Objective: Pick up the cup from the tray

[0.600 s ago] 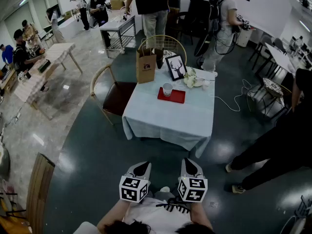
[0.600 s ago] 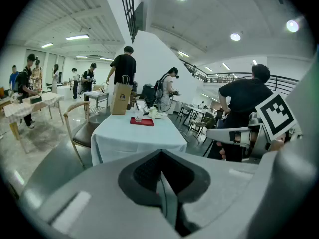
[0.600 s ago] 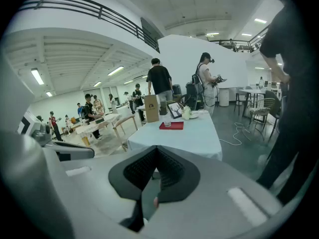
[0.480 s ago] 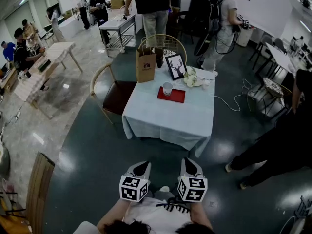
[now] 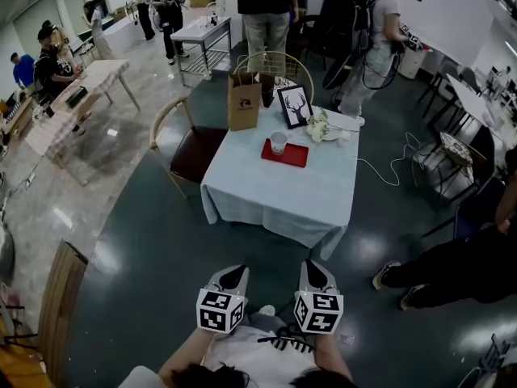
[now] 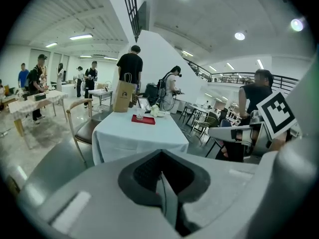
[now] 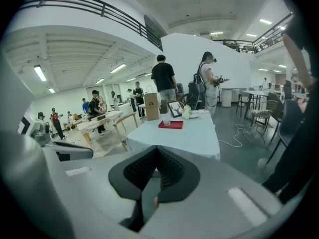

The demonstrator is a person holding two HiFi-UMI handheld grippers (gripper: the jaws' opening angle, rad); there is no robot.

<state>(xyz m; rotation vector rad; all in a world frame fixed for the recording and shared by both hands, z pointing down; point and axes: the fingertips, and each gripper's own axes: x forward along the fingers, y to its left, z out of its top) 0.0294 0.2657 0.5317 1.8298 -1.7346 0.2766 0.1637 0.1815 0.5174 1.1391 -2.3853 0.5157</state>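
Standing well back from the square table under a pale blue cloth [image 5: 266, 196], the person is holding both tools low and close to the body in the head view. The left gripper [image 5: 234, 275] and the right gripper [image 5: 313, 270] are sitting side by side, each pointing toward the table. A small white cup [image 5: 279, 143] is standing upright on a flat red tray [image 5: 284, 154] near the table's far edge, well apart from both grippers. A brown paper bag [image 5: 244, 102] and a black-framed deer picture [image 5: 294, 107] are standing behind the tray, and a wooden chair with a dark seat [image 5: 192, 148] is sitting at the table's left side.

In the left gripper view, the left gripper [image 6: 162, 183] is showing its jaws pressed together with nothing between them. The cup [image 6: 140, 114] is resting on the tray [image 6: 143, 119] far ahead, beside the bag [image 6: 123, 96].

In the right gripper view, the right gripper [image 7: 155, 183] is likewise keeping its jaws together around nothing. The cup [image 7: 167, 120] is sitting on the tray [image 7: 171, 125] on the distant table [image 7: 187, 137].
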